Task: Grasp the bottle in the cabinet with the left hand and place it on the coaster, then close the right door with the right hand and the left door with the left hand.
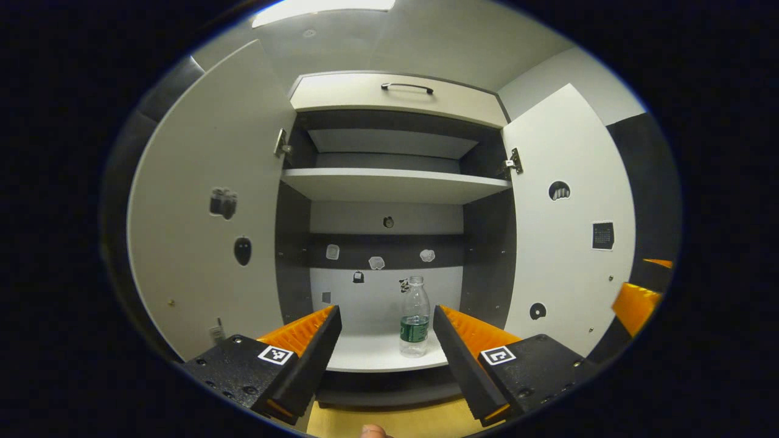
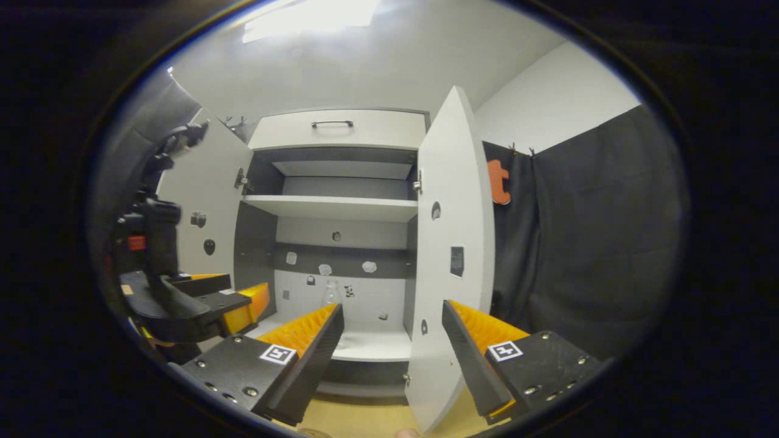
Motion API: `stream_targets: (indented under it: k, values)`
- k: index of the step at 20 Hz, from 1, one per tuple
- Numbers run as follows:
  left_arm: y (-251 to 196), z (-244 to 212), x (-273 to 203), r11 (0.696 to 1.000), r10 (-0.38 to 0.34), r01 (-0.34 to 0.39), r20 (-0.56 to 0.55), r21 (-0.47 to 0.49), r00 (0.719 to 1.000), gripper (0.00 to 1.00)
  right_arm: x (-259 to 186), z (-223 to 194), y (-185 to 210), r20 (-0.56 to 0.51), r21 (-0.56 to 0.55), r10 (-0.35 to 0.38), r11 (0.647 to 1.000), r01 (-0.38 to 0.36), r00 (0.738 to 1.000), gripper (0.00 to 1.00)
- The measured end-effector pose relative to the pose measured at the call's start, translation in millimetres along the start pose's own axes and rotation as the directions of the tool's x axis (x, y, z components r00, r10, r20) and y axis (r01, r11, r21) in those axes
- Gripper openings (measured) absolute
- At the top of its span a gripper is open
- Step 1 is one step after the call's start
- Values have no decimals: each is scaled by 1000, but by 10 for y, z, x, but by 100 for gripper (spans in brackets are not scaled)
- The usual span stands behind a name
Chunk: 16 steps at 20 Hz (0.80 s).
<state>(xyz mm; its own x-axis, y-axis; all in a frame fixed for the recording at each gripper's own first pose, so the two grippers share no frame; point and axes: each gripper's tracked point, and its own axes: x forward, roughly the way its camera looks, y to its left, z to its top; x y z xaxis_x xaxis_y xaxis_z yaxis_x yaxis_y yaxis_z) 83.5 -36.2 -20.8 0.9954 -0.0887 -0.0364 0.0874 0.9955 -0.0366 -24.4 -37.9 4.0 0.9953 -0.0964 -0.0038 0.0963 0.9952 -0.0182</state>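
Note:
A clear plastic bottle (image 1: 414, 317) with a dark green label stands upright on the cabinet's lower shelf (image 1: 380, 359), towards its front. My left gripper (image 1: 386, 316) is open in front of the cabinet, short of the shelf, and the bottle appears between its fingers but farther off. Both doors stand open: the left door (image 1: 207, 201) and the right door (image 1: 569, 225). In the right gripper view my right gripper (image 2: 392, 313) is open, with the right door's edge (image 2: 447, 255) between its fingers and beyond them. The bottle's top (image 2: 331, 293) peeks over one finger. My left gripper (image 2: 234, 304) shows at the left.
An upper shelf (image 1: 389, 182) sits bare above the bottle, with a drawer front and handle (image 1: 406, 87) over it. Small stickers dot the back wall and both doors. A wooden tabletop (image 1: 389, 423) lies below the cabinet. Black cloth (image 2: 584, 243) hangs right of the cabinet.

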Motion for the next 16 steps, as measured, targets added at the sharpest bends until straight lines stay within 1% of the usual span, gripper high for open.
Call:
stream_targets:
  k: [3,4,8,9,10,12,13,14,15,16]
  values:
    - [-106,-144,508,1000,-10,10,-19,-1,1000,96,-135,-6,-279,-3,-20,-72,997,72,997,96]
    - [-158,-188,684,1000,-19,19,-26,-4,999,96,-166,-4,-372,-4,-26,-98,995,98,995,98]
    - [-329,-461,1288,999,-42,41,-81,-15,996,96,-279,-2,-738,-3,-66,-201,978,200,980,99]
    - [-360,-539,1426,999,-42,41,-94,-18,995,96,-300,-3,-811,-1,-71,-222,973,221,975,96]
    - [-376,-609,1569,999,-35,33,-105,-16,994,96,-301,2,-876,-2,-72,-239,968,239,971,99]
    - [-394,-776,1806,1000,-24,23,-144,-9,989,96,-276,-21,-961,-4,-77,-268,961,267,963,99]
    - [-401,-848,1894,1000,-17,15,-157,-12,987,96,-271,-41,-1012,-4,-82,-281,957,280,960,96]
    - [-402,-896,1989,1000,-14,11,-164,-19,986,96,-259,-50,-1046,-6,-87,-290,953,289,957,99]
    - [-399,-943,2055,1000,-8,5,-174,-17,985,97,-242,-74,-1077,-10,-92,-296,951,294,955,96]
    - [-374,-994,2108,1000,5,-7,-187,-11,982,96,-221,-93,-1096,-15,-96,-300,950,297,954,96]
